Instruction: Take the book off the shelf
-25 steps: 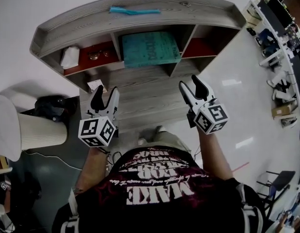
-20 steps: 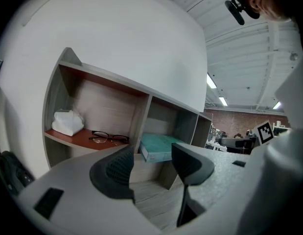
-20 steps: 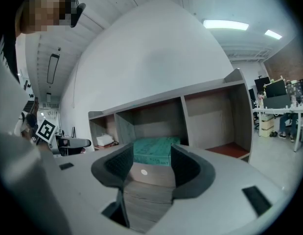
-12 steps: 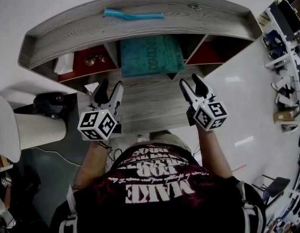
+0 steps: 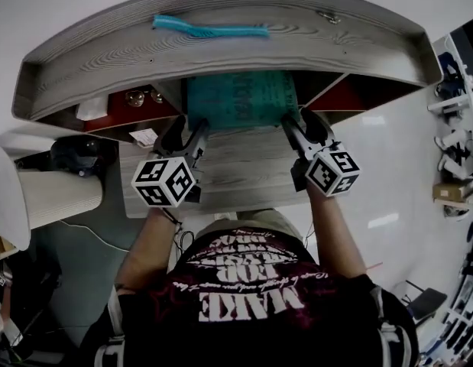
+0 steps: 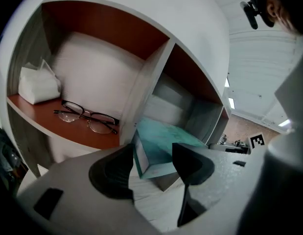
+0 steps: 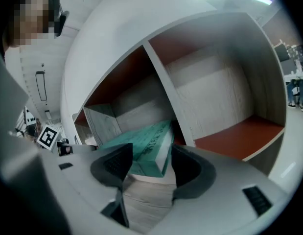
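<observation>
The teal book [image 5: 240, 102] lies flat in the middle compartment of the grey wooden shelf [image 5: 221, 48], its front edge sticking out. My left gripper [image 5: 187, 133] is at the book's front left corner and my right gripper [image 5: 302, 124] at its front right corner. In the left gripper view the book's corner [image 6: 158, 148] shows just beyond the gap of the left gripper [image 6: 151, 164]. In the right gripper view the other corner of the book [image 7: 151, 148] shows beyond the right gripper [image 7: 149, 164]. Both pairs of jaws have just been opening a little wider; no pad presses on the book.
Glasses [image 6: 87, 117] and a white tissue pack [image 6: 37, 84] lie on the red floor of the left compartment. The right compartment [image 7: 239, 136] holds nothing. A teal comb [image 5: 209, 29] lies on top of the shelf. A lower board [image 5: 244, 170] juts out under the grippers.
Both grippers have moved forward towards the shelf, from over the lower board up to the book's front corners. The head camera has leaned closer to the shelf.
</observation>
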`<state>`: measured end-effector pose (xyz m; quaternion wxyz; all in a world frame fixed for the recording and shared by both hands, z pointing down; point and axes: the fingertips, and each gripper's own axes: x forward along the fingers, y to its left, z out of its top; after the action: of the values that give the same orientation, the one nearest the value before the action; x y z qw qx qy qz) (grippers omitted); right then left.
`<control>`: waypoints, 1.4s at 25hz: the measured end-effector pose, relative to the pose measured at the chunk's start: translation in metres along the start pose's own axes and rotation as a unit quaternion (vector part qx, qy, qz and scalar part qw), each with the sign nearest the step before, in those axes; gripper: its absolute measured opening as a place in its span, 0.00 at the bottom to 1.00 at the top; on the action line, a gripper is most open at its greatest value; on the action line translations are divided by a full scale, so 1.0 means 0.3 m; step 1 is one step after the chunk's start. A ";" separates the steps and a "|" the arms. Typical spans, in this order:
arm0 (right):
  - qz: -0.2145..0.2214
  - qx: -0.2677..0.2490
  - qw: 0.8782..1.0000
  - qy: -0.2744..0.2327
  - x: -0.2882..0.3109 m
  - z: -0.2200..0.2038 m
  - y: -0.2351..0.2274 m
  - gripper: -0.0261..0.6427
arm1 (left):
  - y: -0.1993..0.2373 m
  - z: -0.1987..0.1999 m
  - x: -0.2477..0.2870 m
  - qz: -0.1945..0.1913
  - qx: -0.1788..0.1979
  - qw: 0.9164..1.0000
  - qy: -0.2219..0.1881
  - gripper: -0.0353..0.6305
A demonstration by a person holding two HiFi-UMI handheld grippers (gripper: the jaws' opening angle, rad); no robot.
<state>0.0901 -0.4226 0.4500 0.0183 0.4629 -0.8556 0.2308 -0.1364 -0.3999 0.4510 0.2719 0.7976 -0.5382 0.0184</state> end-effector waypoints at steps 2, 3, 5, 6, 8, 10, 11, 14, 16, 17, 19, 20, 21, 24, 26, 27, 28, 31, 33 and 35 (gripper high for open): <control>0.009 0.014 1.000 0.003 0.015 0.003 0.002 0.37 | -0.002 -0.007 0.024 0.003 -0.010 1.000 0.007 0.41; 0.013 0.017 1.000 0.006 0.021 0.004 0.008 0.33 | -0.003 -0.006 0.030 0.006 -0.012 1.000 0.011 0.41; 0.013 0.016 1.000 0.013 0.025 0.000 0.016 0.29 | -0.008 -0.009 0.035 0.017 -0.005 1.000 0.019 0.40; 0.008 0.013 1.000 0.017 0.023 -0.005 0.016 0.29 | -0.013 -0.014 0.034 0.022 0.002 0.999 0.023 0.37; 0.000 0.009 1.000 0.021 0.007 -0.018 0.014 0.29 | -0.026 -0.029 0.026 0.029 0.016 0.999 0.028 0.36; -0.003 0.010 1.000 0.021 -0.019 -0.030 0.021 0.29 | -0.039 -0.044 0.004 0.026 0.017 0.999 0.025 0.36; -0.002 0.010 1.000 0.020 -0.034 -0.037 0.027 0.29 | -0.045 -0.052 -0.011 0.024 0.018 0.999 0.022 0.36; -0.005 0.012 1.000 0.018 -0.091 -0.074 0.046 0.29 | -0.065 -0.091 -0.059 0.015 0.026 0.999 0.018 0.36; -0.009 0.014 1.000 0.017 -0.132 -0.104 0.056 0.29 | -0.080 -0.121 -0.088 0.009 0.034 0.999 0.018 0.36; -0.011 0.015 1.000 0.016 -0.150 -0.118 0.062 0.29 | -0.085 -0.134 -0.102 0.007 0.038 0.999 0.018 0.36; -0.014 0.017 1.000 0.016 -0.185 -0.141 0.076 0.28 | -0.096 -0.156 -0.130 0.000 0.043 0.999 0.019 0.36; -0.016 0.018 1.000 0.015 -0.202 -0.151 0.083 0.28 | -0.102 -0.166 -0.143 -0.003 0.045 0.999 0.021 0.36; -0.017 0.019 1.000 0.014 -0.218 -0.159 0.089 0.28 | -0.108 -0.175 -0.156 -0.006 0.046 0.999 0.022 0.36; -0.023 0.024 0.999 0.010 -0.264 -0.189 0.110 0.28 | -0.124 -0.204 -0.195 -0.013 0.049 0.998 0.024 0.36; -0.027 0.028 0.999 0.008 -0.295 -0.212 0.122 0.28 | -0.134 -0.222 -0.221 -0.017 0.053 0.998 0.026 0.36; -0.027 0.029 0.999 0.007 -0.308 -0.223 0.129 0.28 | -0.137 -0.230 -0.233 -0.019 0.055 0.998 0.027 0.36; -0.027 0.030 0.999 0.006 -0.320 -0.232 0.137 0.28 | -0.139 -0.237 -0.244 -0.021 0.056 0.998 0.028 0.36; -0.025 0.032 0.999 0.008 -0.348 -0.263 0.159 0.28 | -0.139 -0.264 -0.280 -0.023 0.057 0.998 0.032 0.36; -0.026 0.034 0.999 0.010 -0.359 -0.288 0.172 0.28 | -0.133 -0.288 -0.302 -0.023 0.054 0.998 0.036 0.36; -0.027 0.035 0.999 0.012 -0.364 -0.318 0.181 0.28 | -0.121 -0.317 -0.319 -0.022 0.052 0.998 0.041 0.36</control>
<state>0.0915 -0.2723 0.4879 0.0187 0.4837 -0.8337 0.2657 -0.1201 -0.2656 0.4861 0.2521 0.8210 -0.5070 0.0729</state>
